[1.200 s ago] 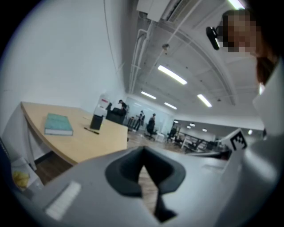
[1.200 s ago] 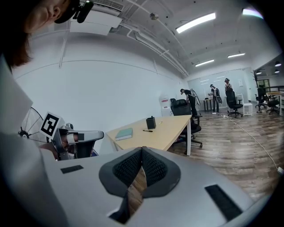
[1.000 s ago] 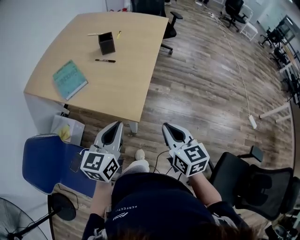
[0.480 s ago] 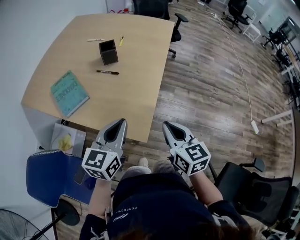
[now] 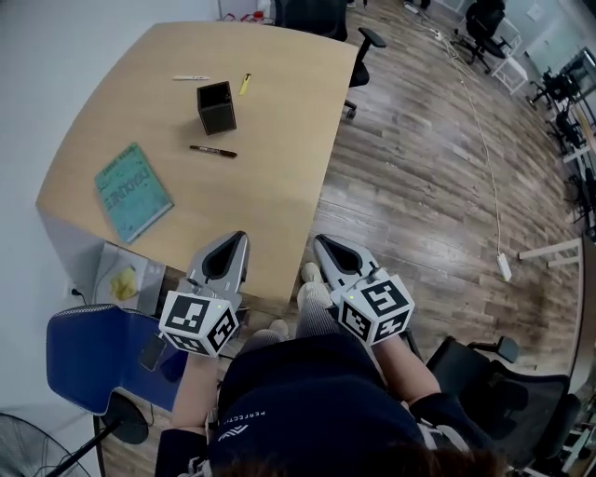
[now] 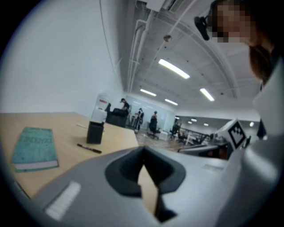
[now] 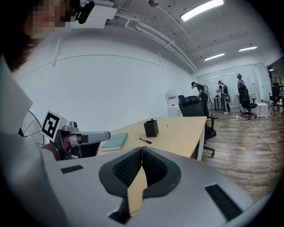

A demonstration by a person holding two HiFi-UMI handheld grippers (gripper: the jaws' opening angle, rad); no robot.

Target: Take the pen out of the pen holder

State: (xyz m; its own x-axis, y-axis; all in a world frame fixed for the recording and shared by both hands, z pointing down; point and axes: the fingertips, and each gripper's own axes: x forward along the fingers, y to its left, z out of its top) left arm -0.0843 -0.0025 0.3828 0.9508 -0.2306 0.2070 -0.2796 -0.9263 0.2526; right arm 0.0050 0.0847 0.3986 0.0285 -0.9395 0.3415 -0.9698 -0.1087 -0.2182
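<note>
A black square pen holder [image 5: 216, 107] stands on the far part of the wooden table [image 5: 270, 168]; it also shows in the left gripper view [image 6: 94, 132] and the right gripper view [image 7: 151, 128]. A black pen [image 5: 213, 151] lies on the table just in front of the pen holder. A white pen [image 5: 191, 77] and a yellow pen [image 5: 245, 84] lie behind it. My left gripper [image 5: 229, 246] and right gripper [image 5: 325, 246] hover at the table's near edge, both shut and empty, far short of the holder.
A teal book [image 5: 133, 192] lies on the table's left side. A blue chair [image 5: 93, 351] stands at lower left, a black office chair [image 5: 484, 391] at lower right, another black chair [image 5: 321, 19] behind the table. A white wall runs along the left.
Both grippers and the person have come closer to the table; the jaw tips now reach its near edge. Both stay shut.
</note>
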